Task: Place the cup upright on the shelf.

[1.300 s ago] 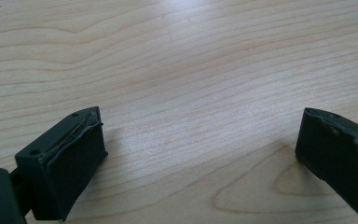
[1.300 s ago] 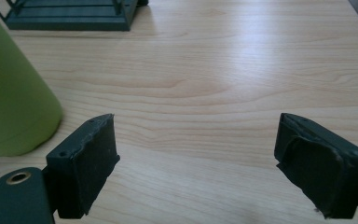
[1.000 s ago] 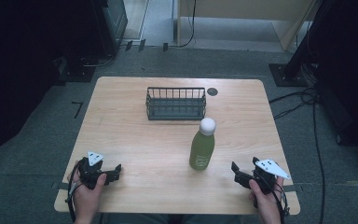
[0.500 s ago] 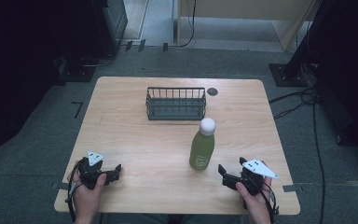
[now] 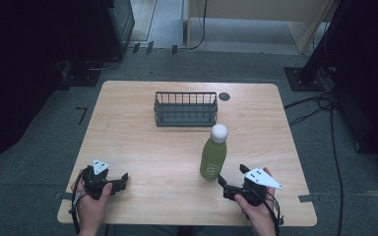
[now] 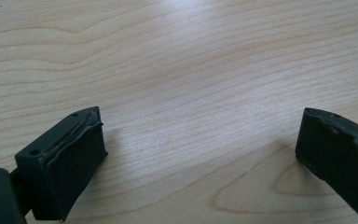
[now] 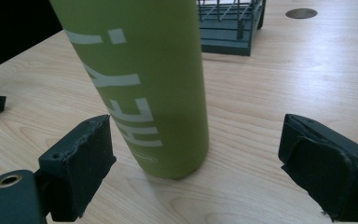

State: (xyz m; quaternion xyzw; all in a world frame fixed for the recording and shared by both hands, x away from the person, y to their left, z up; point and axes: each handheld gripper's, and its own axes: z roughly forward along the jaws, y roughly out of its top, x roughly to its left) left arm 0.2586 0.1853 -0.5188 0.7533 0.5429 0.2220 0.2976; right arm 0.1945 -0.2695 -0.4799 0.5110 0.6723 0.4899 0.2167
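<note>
A green bottle (image 5: 212, 158) with a white cap stands upright right of the table's middle. In the right gripper view the bottle (image 7: 144, 79) looms close, with white lettering down its side. My right gripper (image 5: 225, 184) is open just in front of its base. The right gripper (image 7: 196, 135) jaws stand wide apart, the bottle just beyond them and nearer the left jaw, touching neither. My left gripper (image 5: 120, 179) rests near the front left edge. The left gripper (image 6: 200, 130) is open over bare wood, with nothing between its jaws.
A dark wire basket (image 5: 185, 109) stands at the back middle of the wooden table (image 5: 128, 132), also behind the bottle as the basket (image 7: 228, 28). A small dark round disc (image 5: 224, 96) lies beside it. Cables and dark equipment surround the table on the floor.
My right gripper has moved left and forward, closing in on the bottle's base. The left gripper and the bottle have stayed put.
</note>
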